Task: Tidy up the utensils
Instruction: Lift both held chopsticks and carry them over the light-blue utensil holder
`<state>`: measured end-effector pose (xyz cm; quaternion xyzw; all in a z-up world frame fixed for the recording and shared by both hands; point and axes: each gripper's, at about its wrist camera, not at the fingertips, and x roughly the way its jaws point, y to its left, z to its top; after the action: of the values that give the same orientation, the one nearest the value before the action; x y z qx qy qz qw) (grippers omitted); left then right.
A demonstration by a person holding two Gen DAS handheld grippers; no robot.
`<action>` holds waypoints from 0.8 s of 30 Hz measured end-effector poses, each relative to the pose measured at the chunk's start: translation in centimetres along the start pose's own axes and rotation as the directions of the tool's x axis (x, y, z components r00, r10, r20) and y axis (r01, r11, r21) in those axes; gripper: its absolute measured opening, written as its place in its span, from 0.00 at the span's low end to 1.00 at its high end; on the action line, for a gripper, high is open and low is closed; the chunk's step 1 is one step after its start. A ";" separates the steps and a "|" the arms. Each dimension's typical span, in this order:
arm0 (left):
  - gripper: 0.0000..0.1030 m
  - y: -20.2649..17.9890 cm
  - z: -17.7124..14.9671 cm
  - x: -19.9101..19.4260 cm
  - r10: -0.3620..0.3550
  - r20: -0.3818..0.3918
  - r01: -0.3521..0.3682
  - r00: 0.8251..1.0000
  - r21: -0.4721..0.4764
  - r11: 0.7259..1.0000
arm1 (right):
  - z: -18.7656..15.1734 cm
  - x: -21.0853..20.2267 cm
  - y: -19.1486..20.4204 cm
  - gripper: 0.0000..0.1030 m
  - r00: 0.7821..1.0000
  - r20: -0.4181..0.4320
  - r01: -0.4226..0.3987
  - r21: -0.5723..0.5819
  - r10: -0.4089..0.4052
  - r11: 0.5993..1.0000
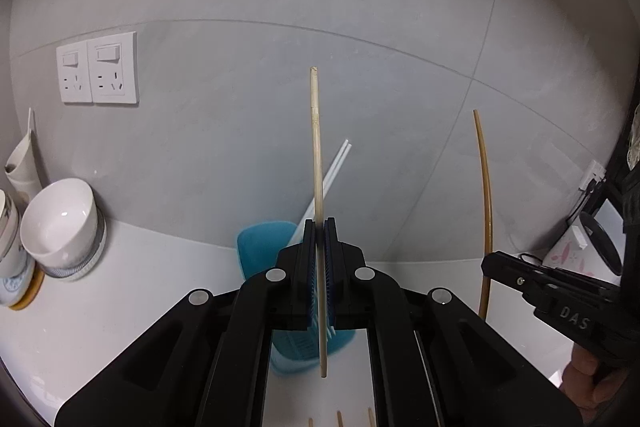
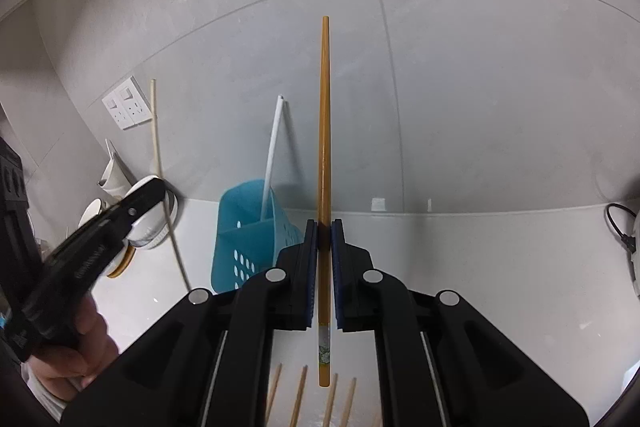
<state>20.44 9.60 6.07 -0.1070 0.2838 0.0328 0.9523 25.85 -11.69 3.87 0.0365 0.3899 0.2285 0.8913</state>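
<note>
My left gripper (image 1: 319, 223) is shut on a pale bamboo chopstick (image 1: 316, 147) that stands upright between its blue pads. My right gripper (image 2: 324, 225) is shut on an orange-brown chopstick (image 2: 325, 107), also upright, with a printed end below the pads. Behind both stands a blue perforated utensil holder (image 2: 248, 227) against the wall, with white chopsticks (image 2: 272, 147) leaning out of it. The holder (image 1: 260, 247) is partly hidden behind my left fingers. Several more wooden chopsticks (image 2: 300, 395) lie on the counter under the grippers. Each gripper shows at the edge of the other's view.
White bowls (image 1: 60, 223) are stacked at the left on the white counter (image 1: 120, 307), by a wall socket plate (image 1: 98, 73). A black cable (image 2: 620, 227) lies at the far right. A hand (image 2: 80, 347) holds the left gripper.
</note>
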 end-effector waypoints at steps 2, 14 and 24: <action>0.03 0.1 -0.1 0.6 -0.009 0.019 0.010 1.000 -0.005 1.000 | 0.3 0.5 0.4 0.06 1.000 0.004 -0.009 0.003 0.009 1.000; 0.03 0.2 -2.5 3.8 -0.036 0.052 0.035 0.998 0.024 0.999 | -0.1 2.4 0.9 0.06 1.000 -0.003 -0.022 0.013 0.022 1.000; 0.03 -0.3 -5.7 5.8 -0.022 -0.005 0.023 1.000 0.047 0.999 | -1.2 3.2 0.8 0.06 0.999 -0.031 -0.021 0.017 0.022 1.000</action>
<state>22.26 8.07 -1.65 -0.0876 0.2855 0.0151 0.9542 26.52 -9.70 1.09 0.0443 0.4050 0.2354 0.8824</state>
